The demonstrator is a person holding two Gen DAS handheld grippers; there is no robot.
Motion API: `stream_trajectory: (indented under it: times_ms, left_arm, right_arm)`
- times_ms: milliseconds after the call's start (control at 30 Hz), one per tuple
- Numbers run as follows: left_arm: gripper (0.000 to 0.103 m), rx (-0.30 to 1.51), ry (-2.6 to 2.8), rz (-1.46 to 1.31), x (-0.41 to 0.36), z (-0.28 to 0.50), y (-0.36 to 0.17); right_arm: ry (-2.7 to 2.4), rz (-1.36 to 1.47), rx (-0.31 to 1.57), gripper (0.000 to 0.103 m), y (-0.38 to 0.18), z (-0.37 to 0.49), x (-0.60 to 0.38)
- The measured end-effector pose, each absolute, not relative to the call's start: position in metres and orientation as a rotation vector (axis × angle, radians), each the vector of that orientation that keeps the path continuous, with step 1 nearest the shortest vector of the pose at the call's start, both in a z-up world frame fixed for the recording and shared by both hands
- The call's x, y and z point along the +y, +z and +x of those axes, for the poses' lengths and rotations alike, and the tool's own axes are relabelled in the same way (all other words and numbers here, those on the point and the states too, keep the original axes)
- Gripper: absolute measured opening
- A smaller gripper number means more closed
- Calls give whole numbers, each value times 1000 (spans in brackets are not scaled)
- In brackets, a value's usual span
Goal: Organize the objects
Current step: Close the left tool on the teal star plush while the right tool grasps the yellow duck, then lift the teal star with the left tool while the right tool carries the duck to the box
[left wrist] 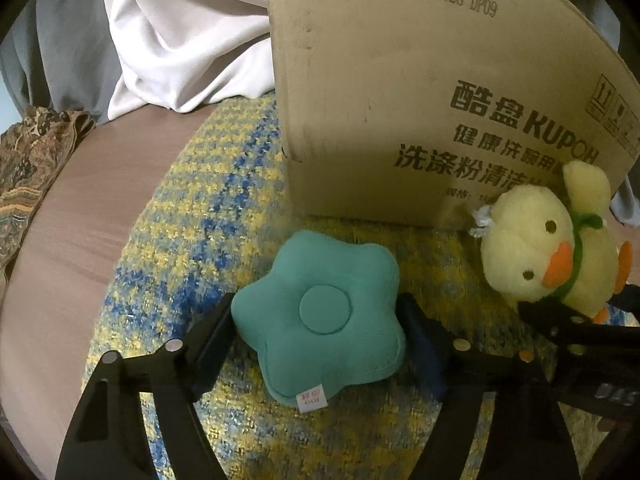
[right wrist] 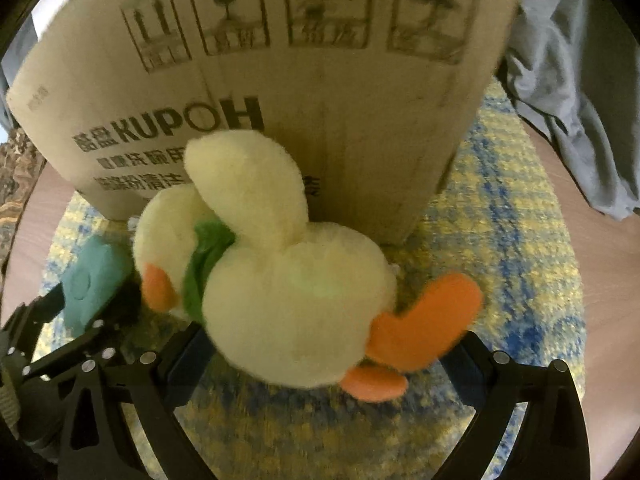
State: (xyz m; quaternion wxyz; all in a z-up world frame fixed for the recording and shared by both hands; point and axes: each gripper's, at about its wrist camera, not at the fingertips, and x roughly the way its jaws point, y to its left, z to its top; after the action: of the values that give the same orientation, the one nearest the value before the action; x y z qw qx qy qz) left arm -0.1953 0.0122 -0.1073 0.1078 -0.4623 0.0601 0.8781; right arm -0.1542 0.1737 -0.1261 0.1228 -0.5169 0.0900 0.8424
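Note:
A teal star-shaped cushion (left wrist: 320, 316) lies on the yellow-and-blue woven mat (left wrist: 192, 216), between the fingers of my left gripper (left wrist: 318, 320), which touch its two sides. It also shows in the right wrist view (right wrist: 90, 280). A yellow plush duck (right wrist: 280, 292) with orange beak and feet sits between the fingers of my right gripper (right wrist: 328, 344), which press its lower body. The duck also shows in the left wrist view (left wrist: 548, 248). A cardboard box (left wrist: 420, 88) stands just behind both toys and also shows in the right wrist view (right wrist: 320, 92).
The mat lies on a brown wooden surface (left wrist: 76, 240). White cloth (left wrist: 180, 36) and grey cloth (right wrist: 576, 92) lie behind and beside the box. A patterned fabric (left wrist: 28, 176) is at the far left.

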Motion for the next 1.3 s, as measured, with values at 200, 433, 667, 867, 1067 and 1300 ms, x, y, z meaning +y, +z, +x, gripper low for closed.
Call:
stream_trajectory:
  times_ms: [200, 433, 667, 867, 1067, 1300]
  left_arm:
    - [73, 193, 2585, -1338, 13, -196, -107]
    - [69, 188, 2590, -1323, 12, -196, -108]
    - [68, 174, 2595, -1309, 10, -193, -104]
    - [68, 175, 2600, -1281, 11, -186, -95]
    - [68, 164, 2608, -1262, 9, -179, -84]
    - [68, 166, 2627, -1241, 7, -172, -74]
  right_arm:
    - [2492, -1477, 299, 77, -129, -153, 174]
    - [2524, -1466, 303, 57, -123, -151, 169]
    - [2536, -1448, 344, 54, -119, -148, 183]
    - [2551, -1427, 370, 53, -111, -140, 187]
    - [2572, -1399, 376, 53, -100, -134, 188]
    - [2594, -1368, 380, 53, -85, -130, 189]
